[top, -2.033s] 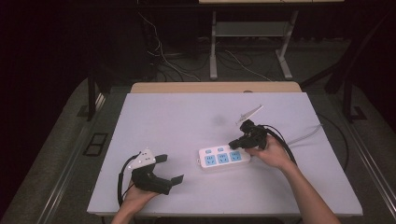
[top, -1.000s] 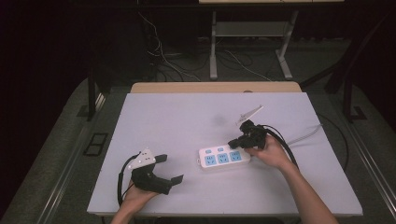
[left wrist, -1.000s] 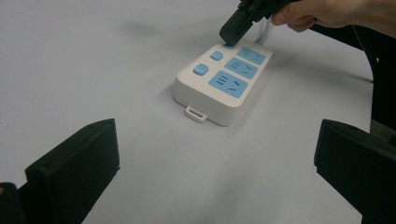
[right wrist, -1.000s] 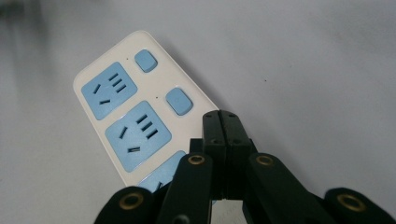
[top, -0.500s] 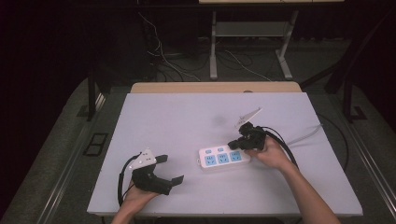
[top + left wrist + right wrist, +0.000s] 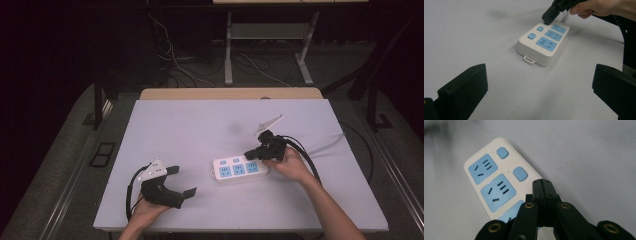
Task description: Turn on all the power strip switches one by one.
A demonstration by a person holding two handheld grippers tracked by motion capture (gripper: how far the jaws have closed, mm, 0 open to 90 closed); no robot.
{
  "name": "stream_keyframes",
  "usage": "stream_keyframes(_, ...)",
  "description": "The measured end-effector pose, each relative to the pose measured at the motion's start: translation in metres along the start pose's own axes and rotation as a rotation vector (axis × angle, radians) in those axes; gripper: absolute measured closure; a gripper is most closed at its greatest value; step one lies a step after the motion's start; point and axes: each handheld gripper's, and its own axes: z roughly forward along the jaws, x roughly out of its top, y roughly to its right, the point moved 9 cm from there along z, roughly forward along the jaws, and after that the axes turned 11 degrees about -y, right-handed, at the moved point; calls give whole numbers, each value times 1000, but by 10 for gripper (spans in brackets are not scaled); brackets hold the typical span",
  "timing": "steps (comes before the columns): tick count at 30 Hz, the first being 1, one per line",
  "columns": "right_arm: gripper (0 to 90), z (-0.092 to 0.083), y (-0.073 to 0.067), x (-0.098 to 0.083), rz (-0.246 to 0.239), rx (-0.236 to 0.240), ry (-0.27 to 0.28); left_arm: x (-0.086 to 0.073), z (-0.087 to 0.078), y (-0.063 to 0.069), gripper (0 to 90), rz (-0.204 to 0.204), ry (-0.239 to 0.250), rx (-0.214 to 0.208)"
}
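White power strip [image 6: 239, 169] mid-table, right claw [image 6: 251, 153] atop.

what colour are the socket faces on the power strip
Light blue on a white power strip, clearest in the right gripper view.

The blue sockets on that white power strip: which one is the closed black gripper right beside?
The end socket farthest from the strip's loop tab: the right gripper, jaws shut, points down at its edge. The middle socket and the near socket lie clear.

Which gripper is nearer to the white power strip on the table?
Right. The right gripper, jaws shut, is over the far edge of the power strip at its cable end. The left gripper, jaws open, rests on the table apart from it, toward the person's left.
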Motion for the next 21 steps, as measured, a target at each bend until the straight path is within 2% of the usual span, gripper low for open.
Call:
stream_keyframes(6,900,-1,1,-1,27,40,15,0,-1,0,0,-3,2,-1)
stream_keyframes(21,900,-9,-1,-1,1,12,-4,0,0,0,0,-3,3,-3)
